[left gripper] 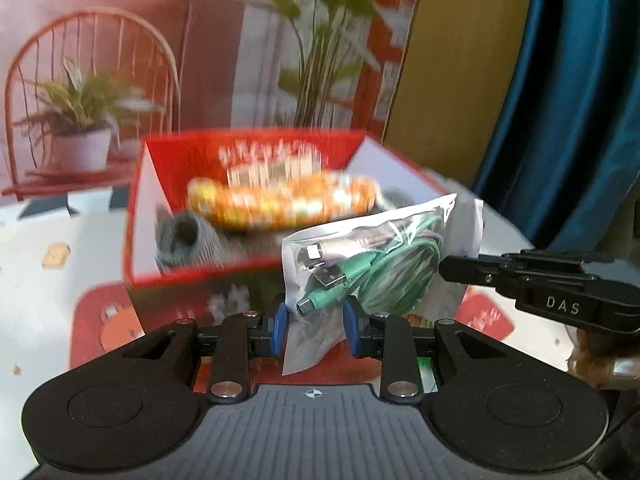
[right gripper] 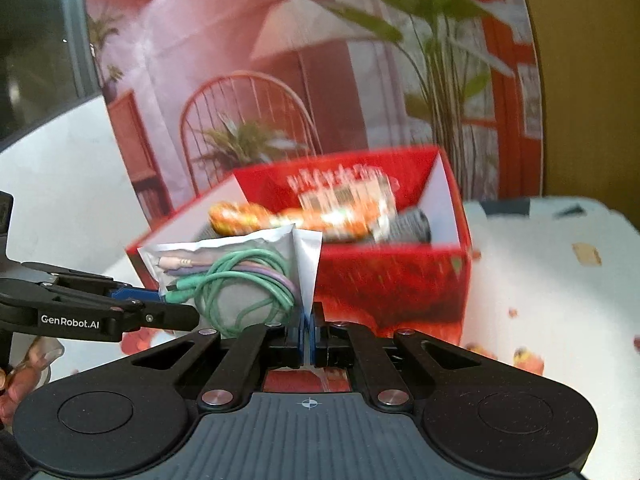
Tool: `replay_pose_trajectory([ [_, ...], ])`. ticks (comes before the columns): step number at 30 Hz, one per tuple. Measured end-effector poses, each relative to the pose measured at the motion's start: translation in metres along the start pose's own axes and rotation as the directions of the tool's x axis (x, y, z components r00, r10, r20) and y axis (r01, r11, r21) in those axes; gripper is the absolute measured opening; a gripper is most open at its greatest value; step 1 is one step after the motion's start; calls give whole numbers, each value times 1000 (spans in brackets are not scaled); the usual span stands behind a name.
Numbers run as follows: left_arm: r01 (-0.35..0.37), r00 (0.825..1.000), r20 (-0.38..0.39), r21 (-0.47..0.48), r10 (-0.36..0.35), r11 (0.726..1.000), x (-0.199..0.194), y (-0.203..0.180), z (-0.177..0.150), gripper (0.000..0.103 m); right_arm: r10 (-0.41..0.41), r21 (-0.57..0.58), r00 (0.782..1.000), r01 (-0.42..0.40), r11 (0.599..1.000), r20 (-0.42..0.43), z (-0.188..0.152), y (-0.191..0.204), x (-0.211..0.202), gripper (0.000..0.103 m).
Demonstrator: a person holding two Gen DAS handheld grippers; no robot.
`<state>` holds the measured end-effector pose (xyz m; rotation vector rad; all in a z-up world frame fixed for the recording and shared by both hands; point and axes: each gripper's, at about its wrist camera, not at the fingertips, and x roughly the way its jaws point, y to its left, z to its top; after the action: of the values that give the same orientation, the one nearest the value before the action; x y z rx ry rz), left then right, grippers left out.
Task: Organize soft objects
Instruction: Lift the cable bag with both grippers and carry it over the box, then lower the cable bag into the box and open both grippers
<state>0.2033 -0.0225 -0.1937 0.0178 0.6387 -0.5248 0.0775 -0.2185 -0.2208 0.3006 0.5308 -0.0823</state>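
A clear bag of green and purple cables hangs in the air in front of a red box. My left gripper has its blue pads against the bag's lower end, one on each side. My right gripper is shut on the white edge of the bag of cables; its black finger comes in from the right. The left gripper enters the right wrist view from the left. Inside the red box lie an orange snack packet and a grey knitted item.
The box stands on a white tablecloth printed with small pictures. Behind it hangs a backdrop printed with a chair and plants. A blue curtain hangs at the right. A person's hand holds the right gripper.
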Motion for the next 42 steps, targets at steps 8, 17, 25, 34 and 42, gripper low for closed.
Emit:
replay_pose_trajectory([
  [8,-19,993,115,-11,20,1000,-25,2,43,31,39,-60,996,-34,998,84,51,11,-10,2],
  [17,-22,999,38,-58,24,998,8,20,82,31,28,-68,1000,-27,997,11,96,-1,31,3],
  [25,-21,990,-142,-72,11,997,59,27,82,31,0,27,981,5,1000,-195,92,-28,84,2],
  [34,-46,964,-265,-87,21,995,95,29,73,32,-39,85,942,71,994,-332,76,-39,111,2],
  [42,-46,962,-273,-81,22,996,91,33,69,48,-49,102,917,97,990,-396,68,-41,121,2],
])
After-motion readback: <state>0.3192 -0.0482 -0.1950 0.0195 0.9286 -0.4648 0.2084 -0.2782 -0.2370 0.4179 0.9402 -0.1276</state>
